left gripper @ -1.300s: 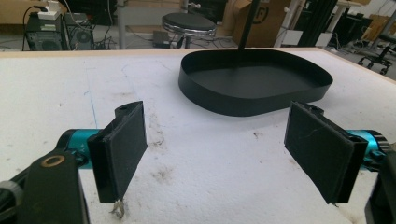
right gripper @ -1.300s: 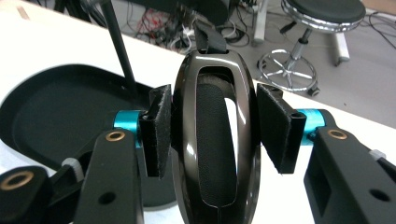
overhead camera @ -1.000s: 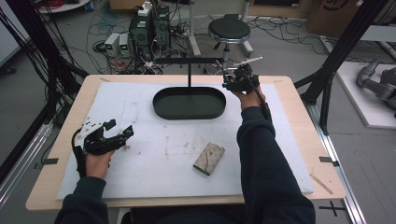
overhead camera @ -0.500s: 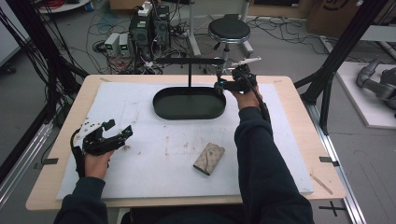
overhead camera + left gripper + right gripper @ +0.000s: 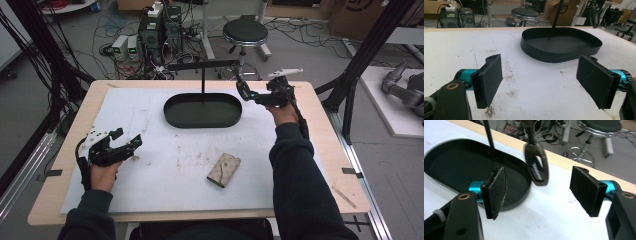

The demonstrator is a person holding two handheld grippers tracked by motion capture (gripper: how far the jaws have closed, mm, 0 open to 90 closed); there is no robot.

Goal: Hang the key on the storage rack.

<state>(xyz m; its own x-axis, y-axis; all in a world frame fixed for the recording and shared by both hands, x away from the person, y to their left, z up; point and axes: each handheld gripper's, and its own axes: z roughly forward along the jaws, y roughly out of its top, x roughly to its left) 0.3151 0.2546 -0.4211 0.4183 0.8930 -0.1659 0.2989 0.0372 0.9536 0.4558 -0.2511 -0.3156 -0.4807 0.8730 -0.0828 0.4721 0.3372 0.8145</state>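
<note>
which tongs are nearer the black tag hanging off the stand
Right. The right tongs sit open just short of the hanging tag; the left tongs rest far across the table.

Black oval tray [image 5: 202,111], matte, on a black T-shaped stand [image 5: 202,64]. Glossy dark tag [image 5: 537,165] hanging off the bar, white lettering on it. White mat [image 5: 165,125], smudged with brown specks, over a pale wooden table [image 5: 330,145]. Beige pouch [image 5: 223,170], faintly patterned. Black pads on the right gripper [image 5: 541,190] and left gripper [image 5: 541,80], teal collars behind. Dark navy sleeves [image 5: 300,170]. Black stool [image 5: 245,31].
</note>
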